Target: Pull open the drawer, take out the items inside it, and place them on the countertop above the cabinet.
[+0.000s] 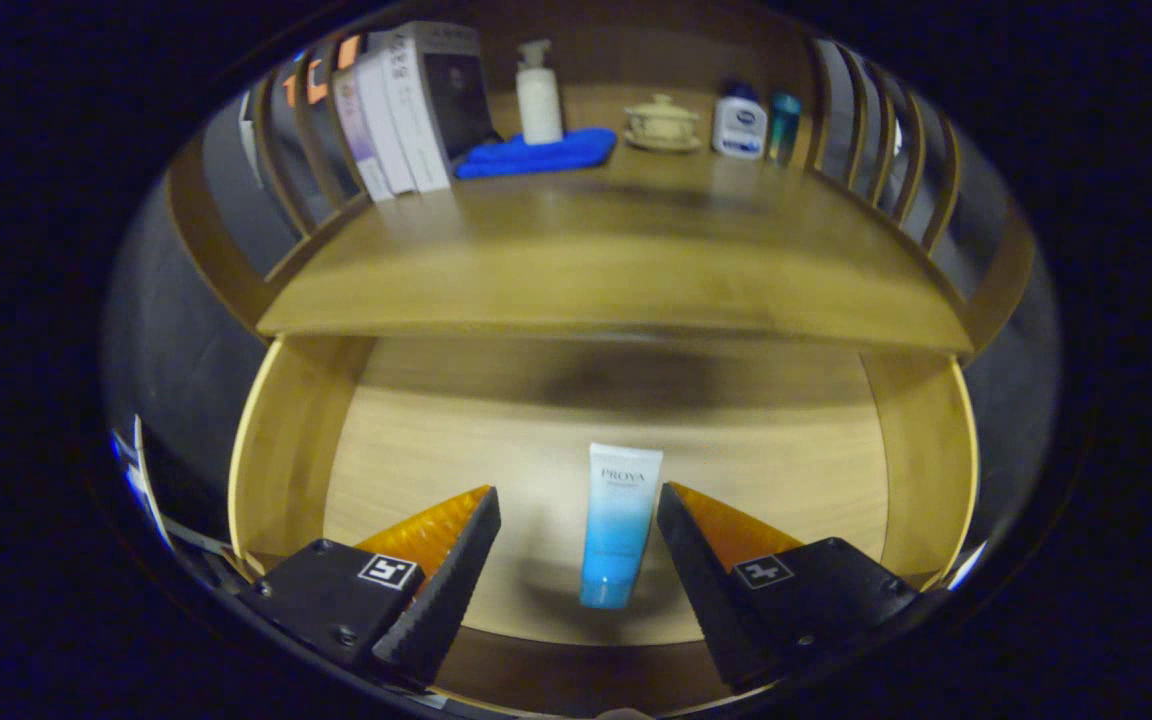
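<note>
Gripper view: fingers [576, 500] spread apart above the pulled-out drawer [281, 450], holding nothing; a white-and-blue tube [618, 522] lies on the drawer floor between them, below the desk [616, 270].

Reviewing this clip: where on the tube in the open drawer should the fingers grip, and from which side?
Grip the tube across its mid-body, coming straight down from above. It lies flat on the drawer floor, lengthwise between the open fingers, so its narrow width fits their gap.

Matt pale wood drawer [916, 470] under a smooth wooden bench [636, 270]; glossy plastic tube [619, 524]; tool [576, 505] with ribbed black fingers [446, 590] spread apart.
</note>
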A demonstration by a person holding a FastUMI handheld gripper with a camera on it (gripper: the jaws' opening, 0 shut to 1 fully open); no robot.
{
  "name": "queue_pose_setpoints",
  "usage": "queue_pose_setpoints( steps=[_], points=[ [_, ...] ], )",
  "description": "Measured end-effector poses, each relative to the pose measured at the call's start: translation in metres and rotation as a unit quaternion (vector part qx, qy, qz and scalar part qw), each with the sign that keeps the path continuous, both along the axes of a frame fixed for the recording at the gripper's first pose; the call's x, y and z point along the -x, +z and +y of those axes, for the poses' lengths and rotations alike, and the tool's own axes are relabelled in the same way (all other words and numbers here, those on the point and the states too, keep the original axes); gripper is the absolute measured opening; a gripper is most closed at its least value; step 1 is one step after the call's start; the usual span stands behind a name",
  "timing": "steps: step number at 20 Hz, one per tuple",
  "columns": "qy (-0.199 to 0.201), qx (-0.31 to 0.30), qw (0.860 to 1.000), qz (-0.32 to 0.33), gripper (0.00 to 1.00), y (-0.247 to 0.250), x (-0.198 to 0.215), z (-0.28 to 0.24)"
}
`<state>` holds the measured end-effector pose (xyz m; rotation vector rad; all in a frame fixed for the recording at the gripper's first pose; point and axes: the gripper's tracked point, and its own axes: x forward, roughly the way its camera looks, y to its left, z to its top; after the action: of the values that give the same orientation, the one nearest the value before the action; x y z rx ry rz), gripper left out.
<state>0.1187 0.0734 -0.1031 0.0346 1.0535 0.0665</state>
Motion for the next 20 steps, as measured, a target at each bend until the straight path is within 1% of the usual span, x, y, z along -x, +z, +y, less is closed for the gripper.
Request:
queue_pose_setpoints(
  steps=[3,7,8,10,13,15,16,18,20],
  points=[
    [-0.019,-0.005,0.998,0.052,0.96,-0.017,0.008,-0.007],
    [-0.032,0.01,0.996,0.087,0.92,-0.031,0.01,-0.014],
    [-0.04,0.012,0.994,0.098,0.87,-0.035,0.012,-0.014],
    [-0.059,0.008,0.992,0.113,0.79,-0.042,0.016,-0.016],
    [-0.073,0.007,0.99,0.124,0.73,-0.047,0.02,-0.02],
    [-0.08,0.003,0.99,0.12,0.6,-0.048,0.018,-0.019],
    [-0.076,0.001,0.99,0.117,0.48,-0.049,0.018,-0.017],
    [-0.074,-0.003,0.992,0.103,0.45,-0.041,0.018,-0.018],
    [-0.064,-0.008,0.994,0.084,0.44,-0.026,0.021,-0.015]
  ],
)
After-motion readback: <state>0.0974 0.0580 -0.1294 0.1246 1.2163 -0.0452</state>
